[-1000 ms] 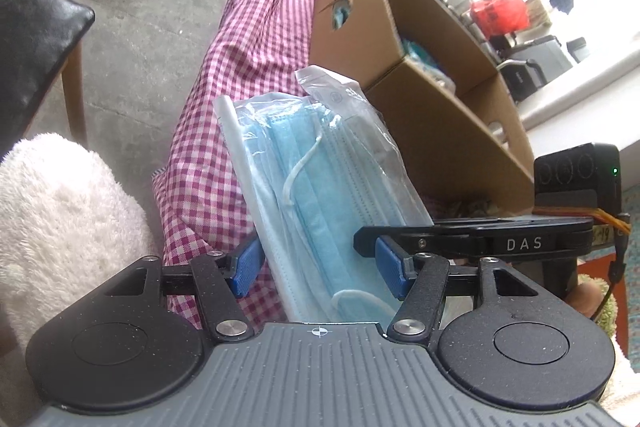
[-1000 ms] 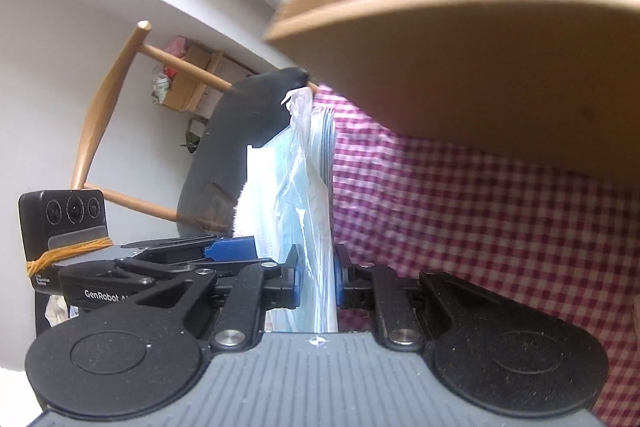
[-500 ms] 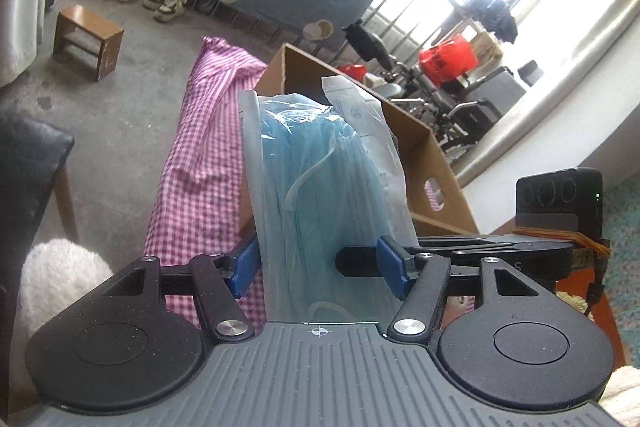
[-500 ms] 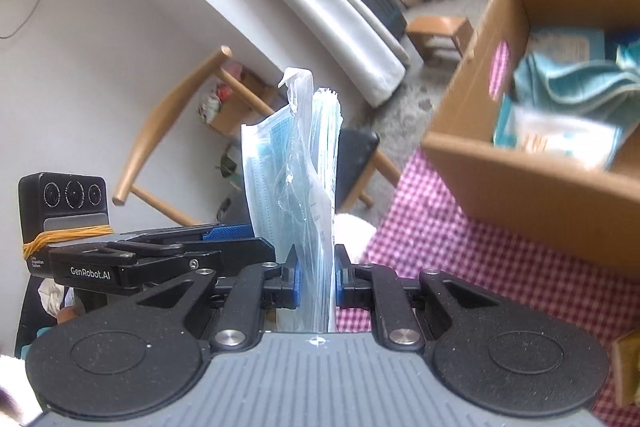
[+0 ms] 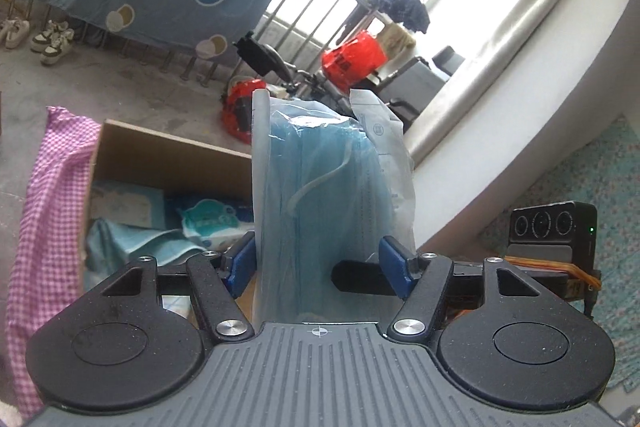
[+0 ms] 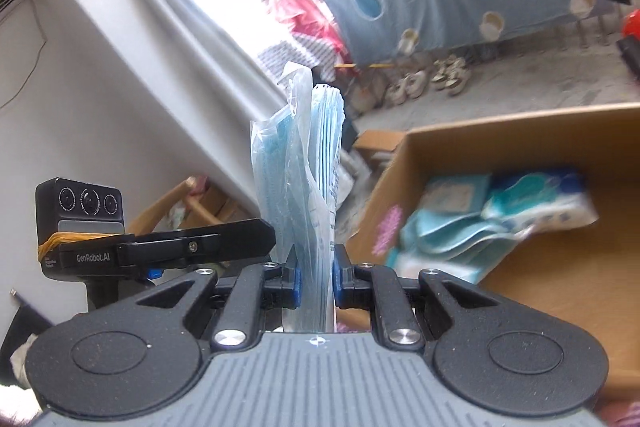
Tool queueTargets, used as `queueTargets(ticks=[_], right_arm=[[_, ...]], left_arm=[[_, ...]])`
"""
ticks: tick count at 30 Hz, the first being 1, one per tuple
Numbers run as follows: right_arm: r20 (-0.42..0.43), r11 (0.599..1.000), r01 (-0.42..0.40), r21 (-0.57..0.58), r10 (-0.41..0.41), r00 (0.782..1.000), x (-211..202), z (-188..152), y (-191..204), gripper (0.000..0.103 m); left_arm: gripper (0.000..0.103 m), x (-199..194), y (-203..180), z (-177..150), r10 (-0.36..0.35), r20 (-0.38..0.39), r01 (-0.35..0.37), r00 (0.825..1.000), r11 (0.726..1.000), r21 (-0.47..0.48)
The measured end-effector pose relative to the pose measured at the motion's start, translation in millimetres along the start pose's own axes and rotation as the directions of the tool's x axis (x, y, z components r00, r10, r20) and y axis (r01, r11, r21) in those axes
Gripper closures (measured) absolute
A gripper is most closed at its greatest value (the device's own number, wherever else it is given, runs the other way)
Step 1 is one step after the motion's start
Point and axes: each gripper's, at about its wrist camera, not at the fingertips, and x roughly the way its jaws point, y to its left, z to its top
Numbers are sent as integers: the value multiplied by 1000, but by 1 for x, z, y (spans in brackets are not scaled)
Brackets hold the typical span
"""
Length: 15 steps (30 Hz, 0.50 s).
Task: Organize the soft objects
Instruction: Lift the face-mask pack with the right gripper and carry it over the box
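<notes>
Mask pack (image 5: pixel 320 203), a crinkly clear bag of flat pleated blue masks, stands upright between the left hand-held gripper (image 5: pixel 320 263), whose spread blue pads flank it above an open cardboard box (image 5: pixel 168 159). From the right wrist, the right hand-held gripper (image 6: pixel 315 283) pinches the pack (image 6: pixel 308 187) edge-on, beside the box (image 6: pixel 520 267) of soft teal packets.
</notes>
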Motion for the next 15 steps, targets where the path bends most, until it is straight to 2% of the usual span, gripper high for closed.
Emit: queueTargets(ticks=[7,11,15], right_arm=[[25,990,126,69,-128,991,-17,44,-77,87],[-9,974,189,126,-189,982,-15,59,-126,87],[-70,951,249,186,-240,968,-6,64,-172,87]], left_arm=[[38,108,-1,38,-41,-151,34,988,998,-48],[38,161,5,43,-35,-237,16,971,997,-79],[37,200,17,34,-19,-314,-17,949,994,-111]])
